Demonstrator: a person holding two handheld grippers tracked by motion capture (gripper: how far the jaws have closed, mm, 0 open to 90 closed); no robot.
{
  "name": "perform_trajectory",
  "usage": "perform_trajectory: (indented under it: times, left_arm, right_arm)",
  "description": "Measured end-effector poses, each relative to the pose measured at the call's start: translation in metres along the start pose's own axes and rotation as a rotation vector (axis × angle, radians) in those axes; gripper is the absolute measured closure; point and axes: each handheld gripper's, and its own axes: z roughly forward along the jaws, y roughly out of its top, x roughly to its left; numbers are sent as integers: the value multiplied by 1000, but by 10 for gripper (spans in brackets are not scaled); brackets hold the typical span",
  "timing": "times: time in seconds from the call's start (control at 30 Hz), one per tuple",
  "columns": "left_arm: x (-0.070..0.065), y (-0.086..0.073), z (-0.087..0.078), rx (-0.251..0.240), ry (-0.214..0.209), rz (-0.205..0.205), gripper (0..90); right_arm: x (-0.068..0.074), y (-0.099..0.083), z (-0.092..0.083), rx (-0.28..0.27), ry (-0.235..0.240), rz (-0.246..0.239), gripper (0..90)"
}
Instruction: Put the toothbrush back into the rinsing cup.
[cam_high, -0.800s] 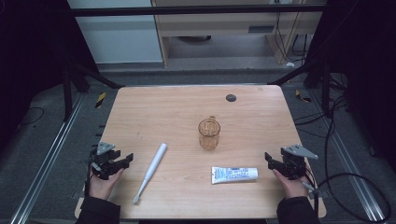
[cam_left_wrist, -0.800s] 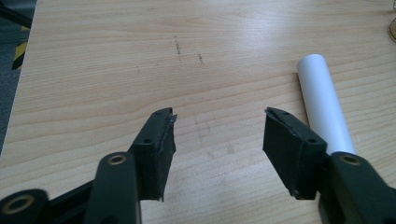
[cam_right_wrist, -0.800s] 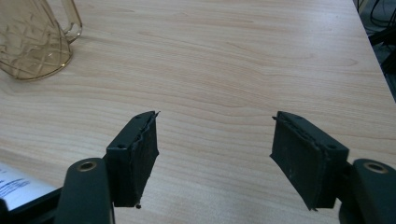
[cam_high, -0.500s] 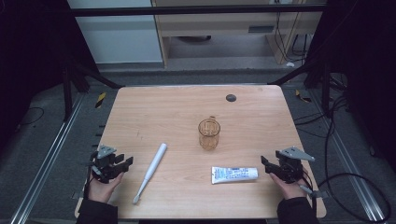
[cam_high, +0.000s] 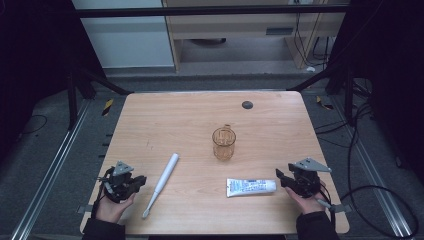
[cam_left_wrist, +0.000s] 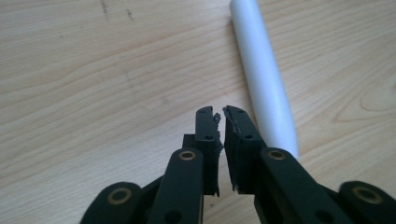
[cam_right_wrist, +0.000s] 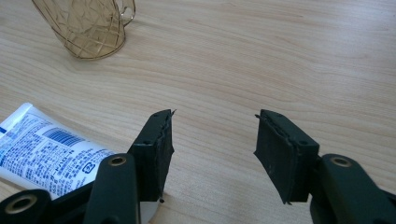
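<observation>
High view is showing me both tongs resting low at the near edge of the counter. My left tongs are sitting clenched, jaws almost together with nothing between them, just beside the white toothbrush lying to their right. My right tongs are standing released, jaws well apart and empty, the toothpaste tube lying just beside them. The amber cup is standing mid-counter, apart from both.
</observation>
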Motion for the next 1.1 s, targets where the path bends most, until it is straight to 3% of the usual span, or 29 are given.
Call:
perform_trajectory:
  times: [0.13, 0.17, 0.43, 1.1]
  left_arm:
    - [-7, -2, 3, 34, -21, 26, 888]
    - [-9, -3, 4, 51, -43, 38, 891]
    - [-15, -5, 7, 98, -85, 77, 896]
    - [-30, -6, 11, 118, -131, 119, 896]
  right_arm:
    - [0, 0, -1, 1, -3, 3, 459]
    - [0, 0, 0, 0, -4, 2, 456]
    - [0, -1, 1, 7, -4, -6, 445]
    - [0, -2, 3, 16, -10, -10, 432]
